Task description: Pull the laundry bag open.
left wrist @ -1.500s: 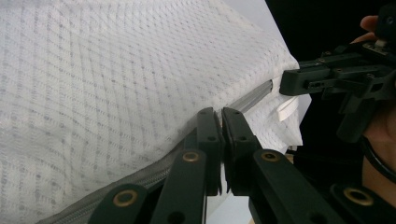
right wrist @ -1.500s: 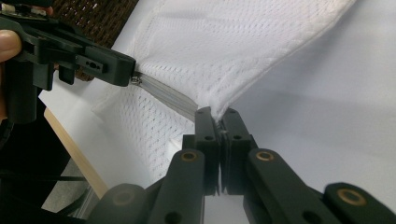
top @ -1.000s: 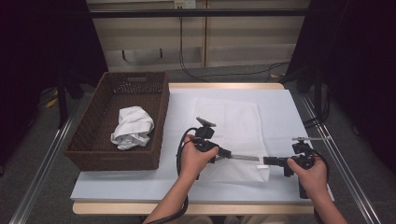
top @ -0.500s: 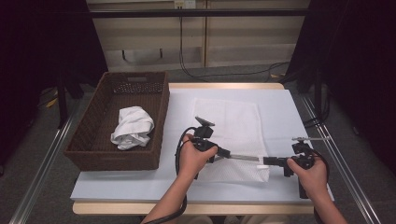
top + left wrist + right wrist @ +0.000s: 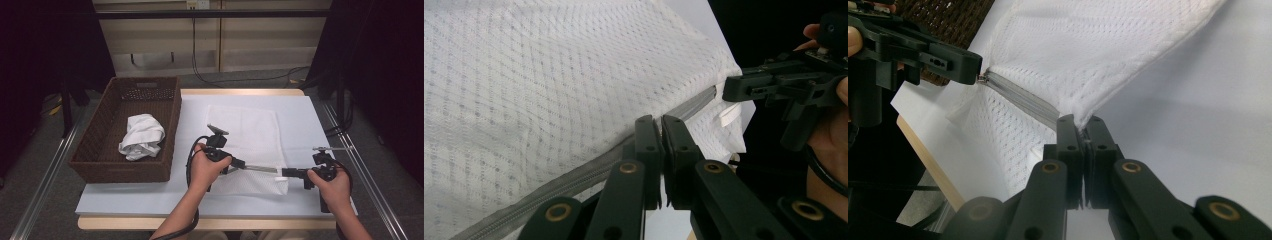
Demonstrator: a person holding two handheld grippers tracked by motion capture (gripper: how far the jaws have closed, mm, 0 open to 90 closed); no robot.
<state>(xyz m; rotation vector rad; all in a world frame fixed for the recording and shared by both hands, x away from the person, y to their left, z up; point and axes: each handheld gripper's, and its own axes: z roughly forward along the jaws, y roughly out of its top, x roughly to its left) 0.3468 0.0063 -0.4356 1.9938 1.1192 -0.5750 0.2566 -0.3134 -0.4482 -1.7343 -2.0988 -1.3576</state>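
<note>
A white mesh bag (image 5: 245, 132) lies flat on the white table (image 5: 310, 130), and its near edge is lifted. A grey zipper (image 5: 260, 169) runs along that edge, stretched taut between my two grippers. My left gripper (image 5: 239, 163) is shut on the zipper's left part (image 5: 574, 180); its jaws (image 5: 660, 122) press together on the band. My right gripper (image 5: 285, 172) is shut on the bag's corner at the zipper's right end, where mesh and zipper meet the jaws (image 5: 1080, 122). The right gripper (image 5: 729, 90) shows far off in the left gripper view, and the left gripper (image 5: 979, 67) in the right gripper view.
A brown wicker basket (image 5: 95, 150) stands on the table's left side with a crumpled white cloth (image 5: 141, 136) inside. The table's front edge runs close under both hands. Black cables trail from the grippers. Dark floor and metal rails flank the table.
</note>
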